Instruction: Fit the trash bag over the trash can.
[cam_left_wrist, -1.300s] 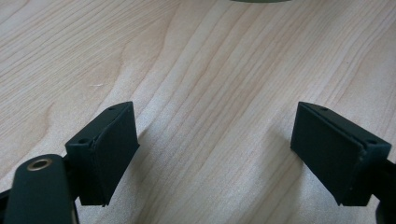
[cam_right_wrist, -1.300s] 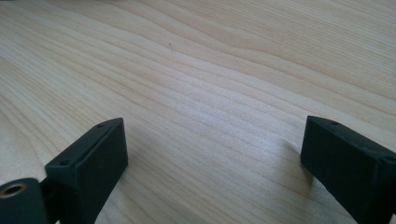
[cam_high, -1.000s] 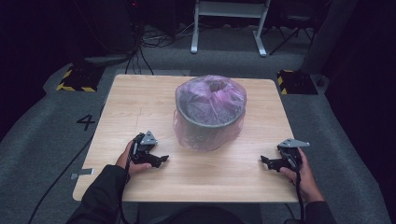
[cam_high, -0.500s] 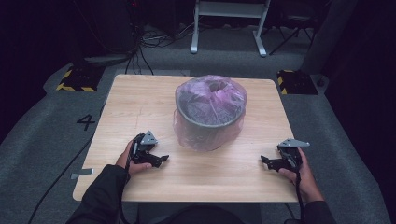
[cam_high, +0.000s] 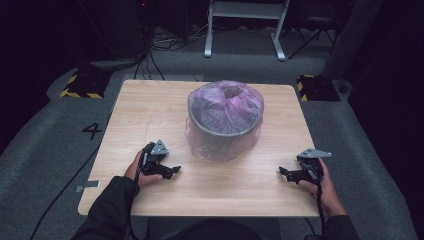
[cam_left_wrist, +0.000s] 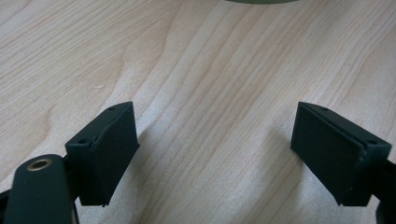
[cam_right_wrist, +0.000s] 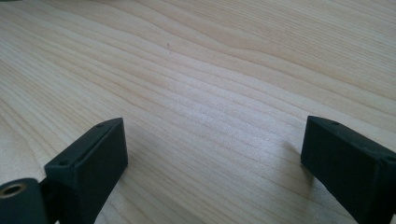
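Nothing on your table (cam_high: 150, 115) has shifted over the last second. The grey bin (cam_high: 224, 134) sits where it did, a little beyond the middle of the wood, and the thin purple bag (cam_high: 226, 102) is draped over its rim and down its sides with its mouth sagging into the opening, just as it lay a moment ago.

Your hands have not moved either. The left gripper (cam_high: 169, 171) rests near the front edge on the bin's left, and the right gripper (cam_high: 286, 174) rests near the front edge on its right, both well apart from the bin and pointing inward toward each other.

In the left gripper view your jaws stand wide apart with only bare wood grain between the pads (cam_left_wrist: 105, 156), and the foot of the bin just peeks in at the top edge. In the right gripper view the jaws are equally spread, the pads (cam_right_wrist: 91, 163) closing on nothing.

With no change at all, I judge the work on the bag has not begun: you are parked at rest, and the first reach toward the bin is yet to come.
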